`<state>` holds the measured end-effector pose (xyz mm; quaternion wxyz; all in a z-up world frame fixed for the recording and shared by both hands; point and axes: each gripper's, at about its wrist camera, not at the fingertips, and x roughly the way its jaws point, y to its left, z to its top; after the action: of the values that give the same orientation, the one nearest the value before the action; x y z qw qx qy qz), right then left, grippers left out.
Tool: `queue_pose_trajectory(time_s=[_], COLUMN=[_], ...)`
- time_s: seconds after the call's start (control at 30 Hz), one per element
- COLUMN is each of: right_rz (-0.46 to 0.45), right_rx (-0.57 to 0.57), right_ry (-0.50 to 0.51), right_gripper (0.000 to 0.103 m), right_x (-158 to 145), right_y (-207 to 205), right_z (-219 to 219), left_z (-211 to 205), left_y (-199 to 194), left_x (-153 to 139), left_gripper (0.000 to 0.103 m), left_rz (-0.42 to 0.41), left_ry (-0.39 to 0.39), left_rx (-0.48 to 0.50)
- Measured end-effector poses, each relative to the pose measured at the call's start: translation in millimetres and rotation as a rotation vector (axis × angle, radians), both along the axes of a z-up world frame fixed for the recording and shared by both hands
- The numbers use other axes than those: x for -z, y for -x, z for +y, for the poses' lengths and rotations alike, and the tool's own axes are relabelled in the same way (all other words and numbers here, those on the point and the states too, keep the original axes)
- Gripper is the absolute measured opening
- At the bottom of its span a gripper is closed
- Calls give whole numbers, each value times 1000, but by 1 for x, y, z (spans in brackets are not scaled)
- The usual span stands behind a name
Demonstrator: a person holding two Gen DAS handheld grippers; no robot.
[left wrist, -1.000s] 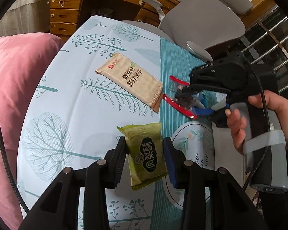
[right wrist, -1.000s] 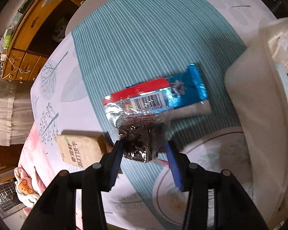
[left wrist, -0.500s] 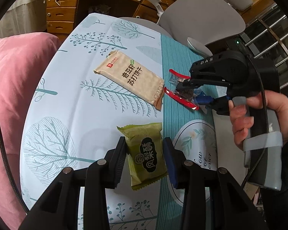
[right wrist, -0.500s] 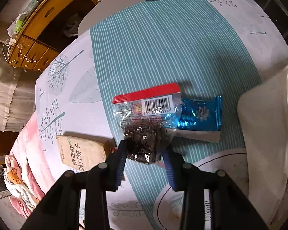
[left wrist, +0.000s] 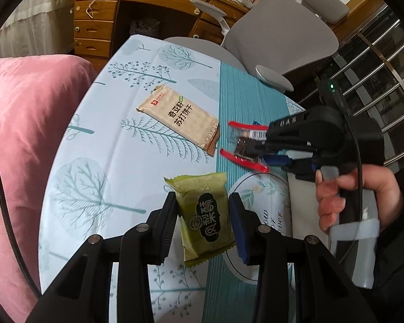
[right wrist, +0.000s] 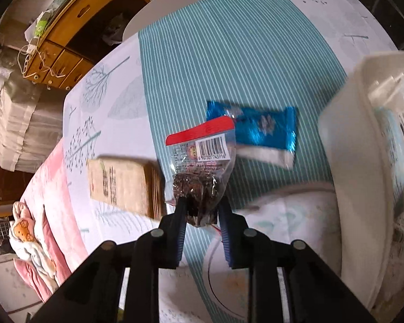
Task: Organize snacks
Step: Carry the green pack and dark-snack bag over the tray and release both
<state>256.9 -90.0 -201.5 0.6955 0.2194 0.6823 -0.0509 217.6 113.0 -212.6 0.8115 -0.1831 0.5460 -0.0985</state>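
Note:
My left gripper [left wrist: 203, 207] is shut on a green pastry packet [left wrist: 208, 216], held just above the tree-print tablecloth [left wrist: 99, 161]. The right gripper [right wrist: 202, 207], in a person's hand [left wrist: 350, 196], has its jaws closing on a clear packet with a red top and dark contents [right wrist: 202, 158]. The pads press on its lower end and it hangs off the table. In the left wrist view the same packet [left wrist: 242, 145] shows at the right gripper's tips [left wrist: 256, 148]. Under it lie a blue packet [right wrist: 261, 132] and, to the left, a beige cracker packet [left wrist: 177, 118] [right wrist: 118, 183].
A white bin [right wrist: 344, 167] with packets inside stands at the right of the table. A grey office chair [left wrist: 280, 40] and a wooden drawer unit [left wrist: 94, 24] stand beyond the far edge. A pink cushion [left wrist: 21, 134] borders the table's left side.
The right gripper's jaws narrowed onto the clear dark-filled packet and raised it off the blue packet. My left gripper rose a little with the green packet.

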Motion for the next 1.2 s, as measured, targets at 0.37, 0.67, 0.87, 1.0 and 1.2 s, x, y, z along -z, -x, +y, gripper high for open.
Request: queue_pose_trajectory(time_s=[0.37, 0.67, 0.87, 1.0, 1.2], right_rz=[46, 27, -20, -45, -84], right_rx=[-66, -155, -181, -182, -177], right_ry=[-131, -229, -259, -267, -251], right_gripper=[23, 23, 23, 23, 23], right_x=[-33, -79, -101, -111, -123], right_y=[72, 134, 159, 173, 191], right_z=[-15, -52, -92, -120, -164], left_z=[-16, -62, -111, -143, -196], left_y=[59, 110, 130, 131, 128], left_x=[-35, -49, -59, -68, -74], left_gripper=[37, 37, 37, 37, 37], left_rz=[2, 51, 39, 16, -4], left_ry=[-67, -86, -89, -74, -38], left_rx=[-84, -80, -34, -1, 76])
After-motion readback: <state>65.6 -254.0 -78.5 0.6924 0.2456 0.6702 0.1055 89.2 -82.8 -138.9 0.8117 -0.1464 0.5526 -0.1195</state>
